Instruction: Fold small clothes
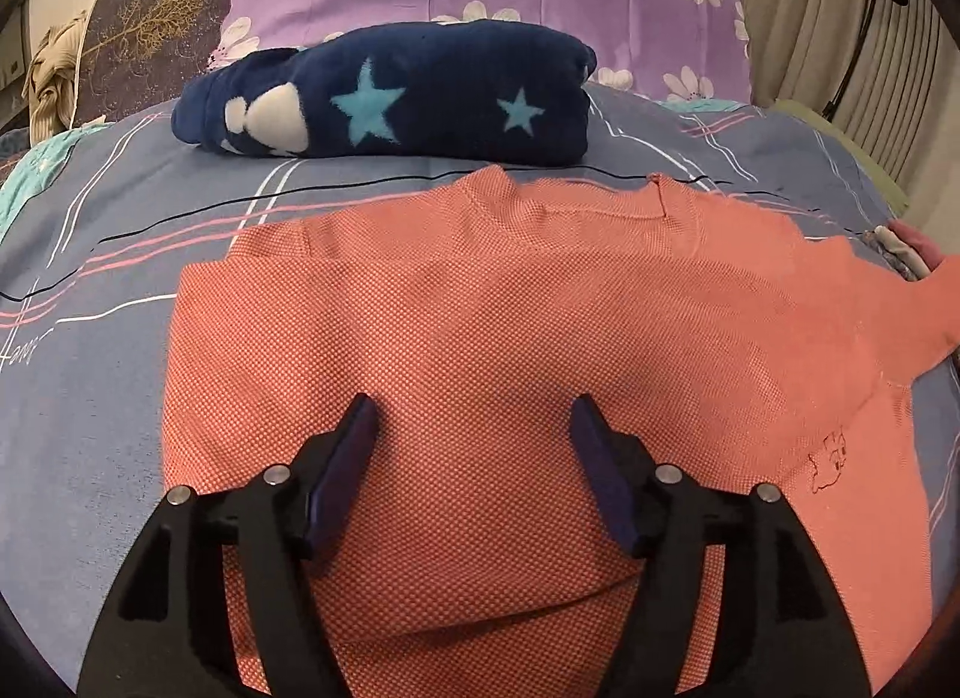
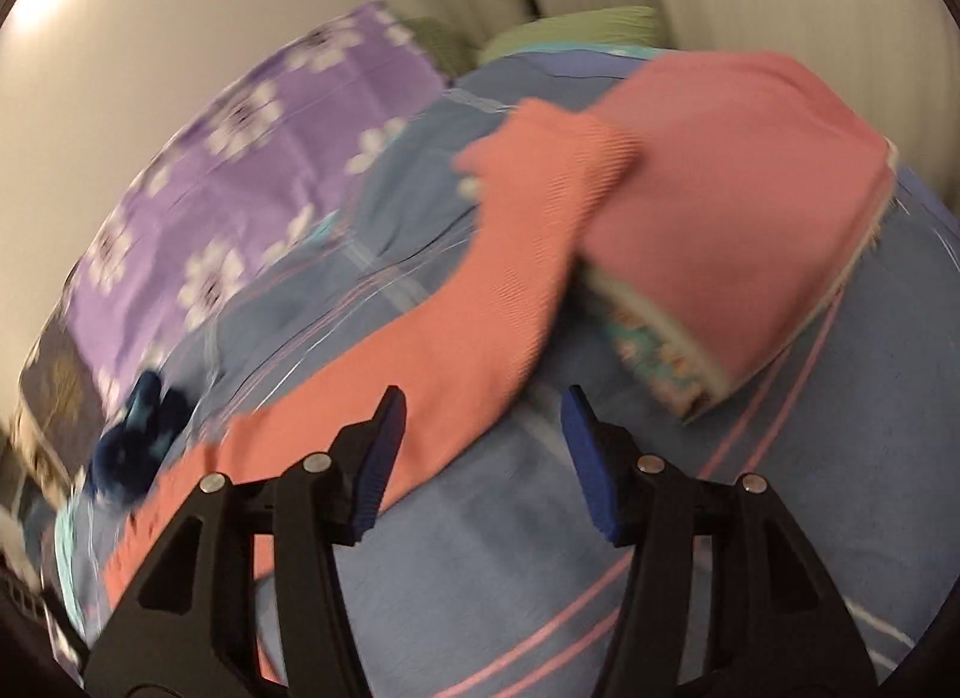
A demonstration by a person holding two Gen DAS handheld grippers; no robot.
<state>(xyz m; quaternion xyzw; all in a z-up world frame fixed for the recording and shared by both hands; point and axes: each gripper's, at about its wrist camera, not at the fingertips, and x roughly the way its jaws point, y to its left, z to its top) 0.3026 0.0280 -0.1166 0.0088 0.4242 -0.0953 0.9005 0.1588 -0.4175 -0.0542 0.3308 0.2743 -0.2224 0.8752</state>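
Here, left claw (image 1: 474, 416) apart over coral sweater (image 1: 480, 308); right claw (image 2: 483, 404) apart, empty, beside sleeve edge (image 2: 480, 302).

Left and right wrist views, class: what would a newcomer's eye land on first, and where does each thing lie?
The salmon knit top spread flat on the blue striped bedsheet fills the left view, the open left gripper above it. Behind it lies a folded navy star blanket. In the blurred right view, the top's sleeve lies over a pink folded pile.
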